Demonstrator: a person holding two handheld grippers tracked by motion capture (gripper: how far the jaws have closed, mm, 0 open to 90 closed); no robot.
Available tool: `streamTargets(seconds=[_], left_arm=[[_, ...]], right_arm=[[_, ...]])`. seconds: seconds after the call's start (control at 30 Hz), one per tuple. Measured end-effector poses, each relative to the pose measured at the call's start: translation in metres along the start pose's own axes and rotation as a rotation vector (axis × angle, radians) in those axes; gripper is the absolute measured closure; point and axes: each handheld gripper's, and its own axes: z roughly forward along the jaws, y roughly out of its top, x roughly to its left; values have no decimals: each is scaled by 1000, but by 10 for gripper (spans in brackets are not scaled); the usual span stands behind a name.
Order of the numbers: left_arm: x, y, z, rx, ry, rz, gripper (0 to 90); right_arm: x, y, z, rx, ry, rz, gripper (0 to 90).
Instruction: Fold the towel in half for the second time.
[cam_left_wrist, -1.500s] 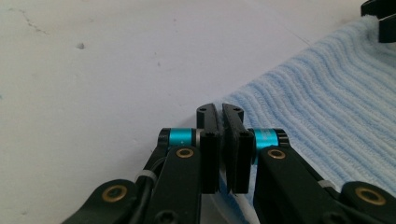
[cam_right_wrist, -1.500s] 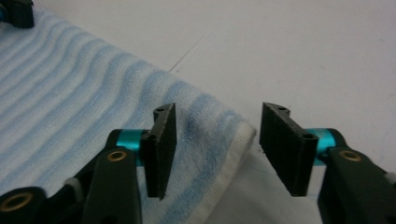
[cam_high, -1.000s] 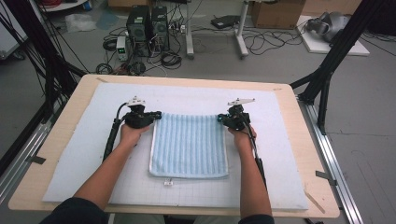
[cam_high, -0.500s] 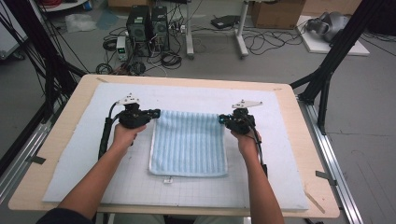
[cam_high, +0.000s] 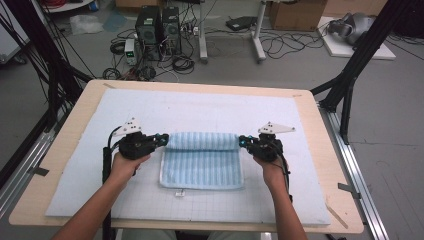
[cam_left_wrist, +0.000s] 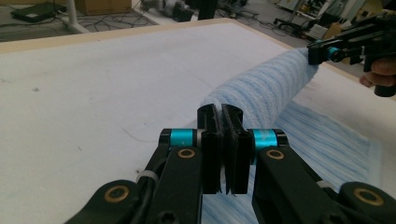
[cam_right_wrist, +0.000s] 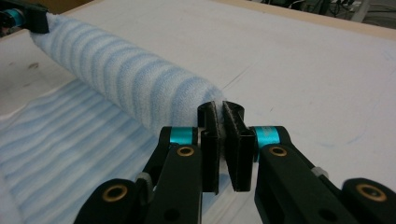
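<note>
Both grippers have pulled back toward the person since half a second ago, drawing the towel's far edge over into a rolled fold; earlier the cloth lay flat and fully spread. Left gripper is clamped on the left end of the roll, its jaws pressed together with blue-striped cloth just beyond them in the left gripper view. Right gripper is clamped on the right end, a sliver of fabric pinched between its jaws in the right gripper view.

Nearest the person, a small white tag lies on the mat just below the towel's near edge. The flat lower part of the towel sits between the two hands, with the roll stretched taut between the grippers above it. White mat covers most of the wooden table. Nothing stands between grippers and towel. Beyond the table, computer towers, tangled cables and a cardboard box crowd the floor, with black frame struts at either side.
</note>
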Motion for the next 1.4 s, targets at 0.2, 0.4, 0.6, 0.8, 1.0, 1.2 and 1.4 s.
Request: streamTargets(seconds=[0.2, 0.4, 0.6, 0.8, 1.0, 1.2, 1.4], left_arm=[[-11, -19, -13, 16, -26, 4, 861], [-17, -24, -19, 21, -39, 6, 860], [-21, -31, -23, 38, -51, 17, 860], [-29, -40, -28, 73, -81, 32, 860], [-37, -46, -33, 99, -105, 50, 852], [-29, -26, -37, 21, -21, -1, 582], [-31, -16, -9, 59, -35, 8, 622]], right_arm=[[19, -16, -16, -5, 31, -20, 852], [27, -31, -19, 12, 44, -22, 853], [34, -40, -26, 9, 67, -12, 852], [42, -50, -33, 19, 78, -18, 853], [49, -56, -39, 56, 76, -46, 841], [47, -50, -47, -10, 65, 1, 665], [48, -36, -28, 15, 42, -32, 660]])
